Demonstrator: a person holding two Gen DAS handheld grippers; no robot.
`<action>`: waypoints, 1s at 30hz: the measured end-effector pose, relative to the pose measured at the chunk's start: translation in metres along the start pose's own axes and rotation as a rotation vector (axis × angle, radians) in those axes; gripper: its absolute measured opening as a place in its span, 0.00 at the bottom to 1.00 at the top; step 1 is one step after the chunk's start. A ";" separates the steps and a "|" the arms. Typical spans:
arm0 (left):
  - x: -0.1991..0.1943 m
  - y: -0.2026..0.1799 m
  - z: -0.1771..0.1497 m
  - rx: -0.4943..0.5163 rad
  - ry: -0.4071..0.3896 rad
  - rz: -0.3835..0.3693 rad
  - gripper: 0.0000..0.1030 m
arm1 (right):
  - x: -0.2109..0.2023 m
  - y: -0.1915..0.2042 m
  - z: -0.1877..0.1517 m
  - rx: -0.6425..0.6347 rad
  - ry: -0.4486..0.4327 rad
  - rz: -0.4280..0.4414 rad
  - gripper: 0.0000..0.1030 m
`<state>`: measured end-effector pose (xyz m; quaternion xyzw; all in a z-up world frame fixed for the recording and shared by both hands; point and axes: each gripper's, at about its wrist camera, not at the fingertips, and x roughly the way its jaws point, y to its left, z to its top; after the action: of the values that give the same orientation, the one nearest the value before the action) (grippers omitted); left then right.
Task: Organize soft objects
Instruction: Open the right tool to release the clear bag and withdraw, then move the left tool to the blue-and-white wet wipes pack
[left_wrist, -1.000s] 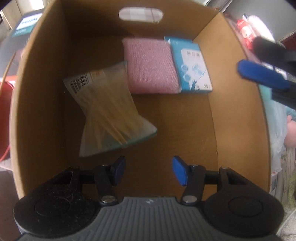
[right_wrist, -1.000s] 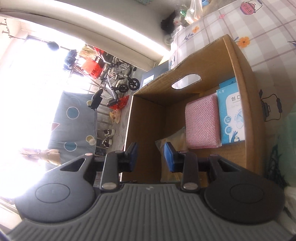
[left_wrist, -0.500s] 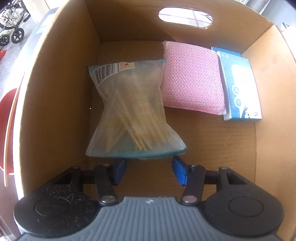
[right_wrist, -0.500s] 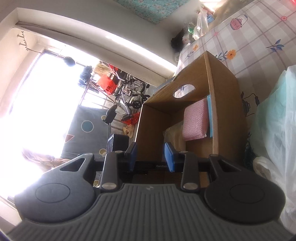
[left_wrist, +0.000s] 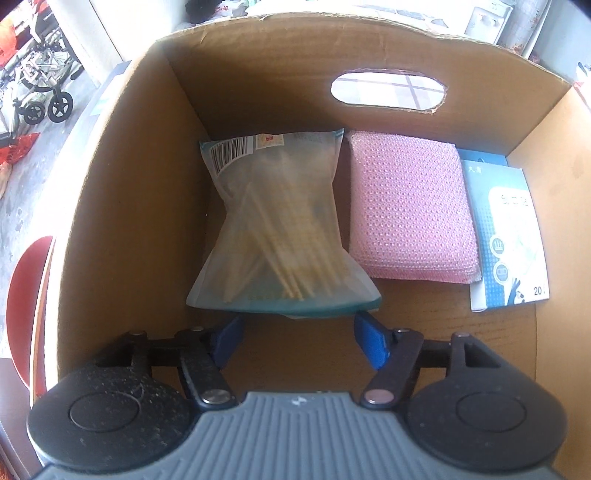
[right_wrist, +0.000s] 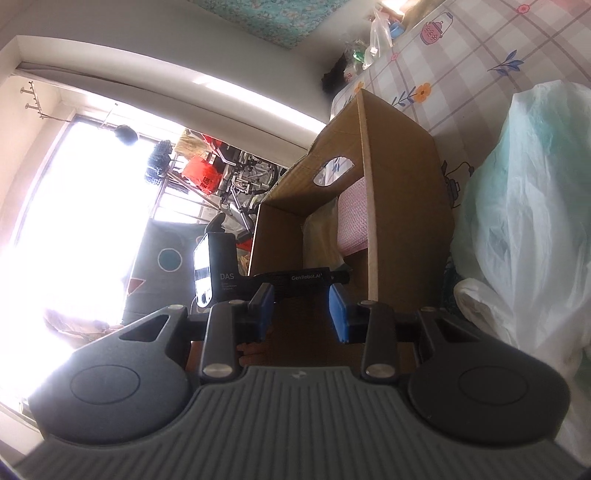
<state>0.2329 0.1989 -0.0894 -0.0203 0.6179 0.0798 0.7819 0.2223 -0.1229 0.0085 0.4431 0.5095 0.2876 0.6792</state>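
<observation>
Inside the cardboard box (left_wrist: 122, 206), the bag of sticks (left_wrist: 280, 229) lies beside the pink sponge (left_wrist: 410, 210) and blue packet (left_wrist: 506, 236). Our left claw (left_wrist: 297, 341) gapes wide and empty just short of the bag; our right claw (right_wrist: 301, 308) hangs half-open, empty, outside. Next we likely fetch another item. The bag's near edge hides the left fingertips.

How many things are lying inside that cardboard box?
3: a clear bag of sticks by the left wall, a pink sponge pad in the middle, a blue packet on the right. Something may hide underneath.
</observation>
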 end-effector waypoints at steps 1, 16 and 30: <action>-0.002 0.001 -0.004 -0.006 0.003 -0.005 0.70 | -0.003 -0.001 -0.003 0.002 -0.005 -0.002 0.35; -0.126 -0.022 -0.047 -0.027 -0.224 -0.189 0.83 | -0.063 -0.005 -0.056 -0.099 -0.175 -0.048 0.45; -0.201 -0.167 -0.089 0.138 -0.484 -0.455 0.89 | -0.181 -0.069 -0.108 -0.042 -0.470 -0.190 0.48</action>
<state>0.1274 0.0024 0.0737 -0.0854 0.3980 -0.1361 0.9032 0.0588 -0.2722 0.0166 0.4338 0.3712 0.1221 0.8119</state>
